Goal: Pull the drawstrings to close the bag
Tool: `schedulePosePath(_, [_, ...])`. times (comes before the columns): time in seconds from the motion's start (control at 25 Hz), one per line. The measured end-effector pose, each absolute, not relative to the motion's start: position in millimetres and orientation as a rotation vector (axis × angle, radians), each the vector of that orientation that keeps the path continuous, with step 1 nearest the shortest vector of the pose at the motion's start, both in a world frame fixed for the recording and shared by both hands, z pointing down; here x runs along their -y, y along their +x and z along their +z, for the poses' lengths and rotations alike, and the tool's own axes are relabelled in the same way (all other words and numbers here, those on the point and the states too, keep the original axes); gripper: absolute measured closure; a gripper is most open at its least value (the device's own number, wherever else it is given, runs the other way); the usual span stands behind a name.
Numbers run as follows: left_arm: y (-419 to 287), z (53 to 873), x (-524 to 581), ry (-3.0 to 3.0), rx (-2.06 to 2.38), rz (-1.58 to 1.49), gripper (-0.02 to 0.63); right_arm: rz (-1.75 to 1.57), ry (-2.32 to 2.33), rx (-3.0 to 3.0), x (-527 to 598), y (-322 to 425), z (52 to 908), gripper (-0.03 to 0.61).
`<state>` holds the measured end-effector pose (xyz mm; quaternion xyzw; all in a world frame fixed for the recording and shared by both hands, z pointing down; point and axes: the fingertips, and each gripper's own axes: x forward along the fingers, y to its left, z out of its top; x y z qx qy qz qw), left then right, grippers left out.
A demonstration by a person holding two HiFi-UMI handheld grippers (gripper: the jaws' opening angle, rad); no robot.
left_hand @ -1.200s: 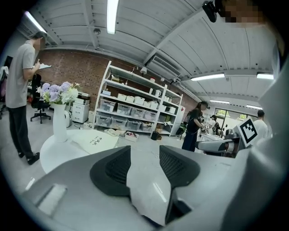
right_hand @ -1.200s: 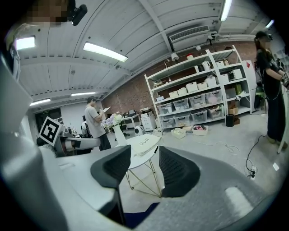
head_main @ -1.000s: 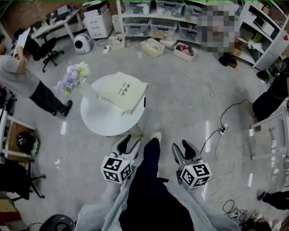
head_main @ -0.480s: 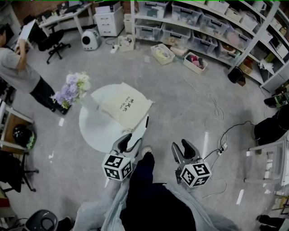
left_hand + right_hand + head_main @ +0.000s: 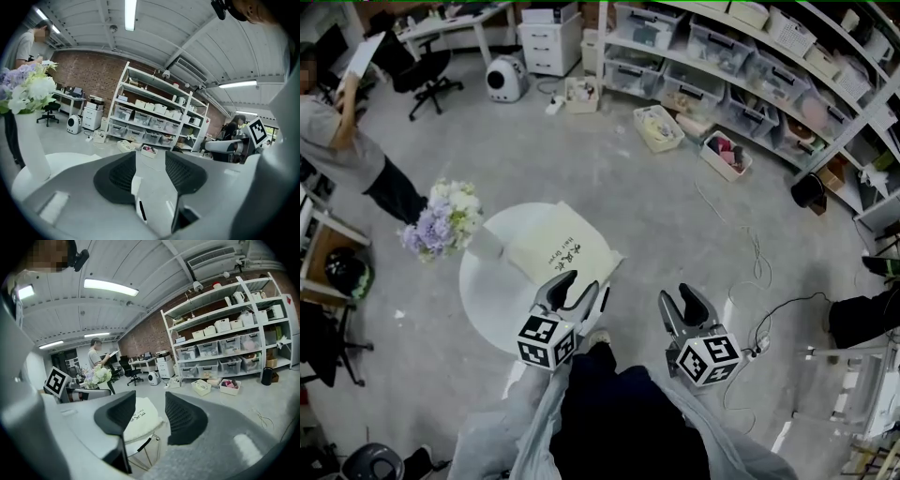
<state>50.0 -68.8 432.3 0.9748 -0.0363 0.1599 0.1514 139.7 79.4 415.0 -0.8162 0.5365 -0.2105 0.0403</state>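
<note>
Before reaching in, close the gap to the round white table, low ahead and a little to the left. Find there the cream bag, lying flat across the near right part of the top, one corner past the rim. Steer wide of the vase of flowers at the left edge; probably tippy if nudged. Lower the left gripper, now by the near rim, jaws spread wide and empty. Swing in the right gripper, now off to the right over the floor, jaws likewise wide with nothing between them. Leave both spread until over the bag's mouth. Look for the drawstrings before committing: not to be made out from here. Pinch one cord per gripper, close to the channel. Pull outward and apart, evenly and gently, to avoid dragging the light bag off the table.
</note>
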Motion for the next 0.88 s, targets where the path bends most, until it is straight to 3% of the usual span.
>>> schedulePosePath(0.16, [58, 435, 78, 2.799, 0.150, 0.460, 0.416, -0.684, -2.419, -1.719, -54, 155, 423, 0.383])
schedulePosePath(0.88, [-24, 474, 108, 2.471, 0.985, 0.456, 0.414, -0.850, -1.885, -2.508, 59, 169, 448, 0.382])
